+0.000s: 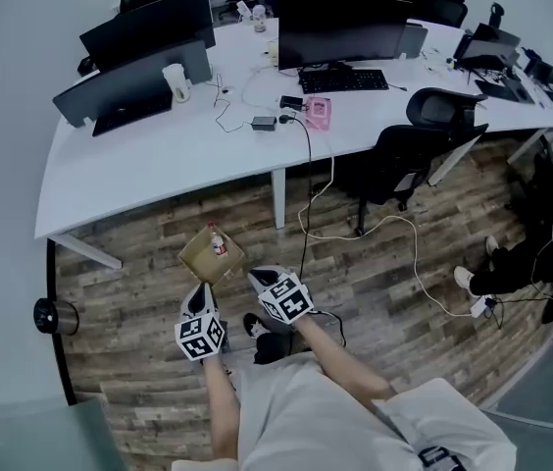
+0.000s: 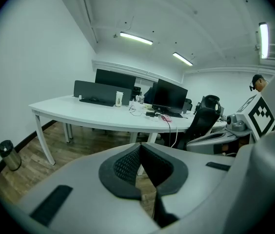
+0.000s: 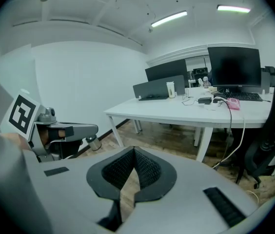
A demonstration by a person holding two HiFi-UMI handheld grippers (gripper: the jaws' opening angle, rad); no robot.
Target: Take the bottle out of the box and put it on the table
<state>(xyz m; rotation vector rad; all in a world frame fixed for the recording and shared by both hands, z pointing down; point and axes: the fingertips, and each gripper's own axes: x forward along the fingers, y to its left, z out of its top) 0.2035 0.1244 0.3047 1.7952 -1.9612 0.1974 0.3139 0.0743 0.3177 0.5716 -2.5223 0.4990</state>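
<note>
Bottle [image 1: 218, 242] sits in the open cardboard box [image 1: 198, 261] on the floor, just ahead of both grippers and well short of the worktop [image 1: 159, 155].

Left gripper [image 1: 198, 297] and right gripper [image 1: 262, 280] both have jaws closed on nothing.

Risks:
- Going in with closed jaws would knock the bottle over or shove the light box along the floor.
- A one-sided grab could lift the box with it.

Only the head view shows the box and bottle. The gripper views look over them at the worktop, and each catches the other gripper's marker cube.
</note>
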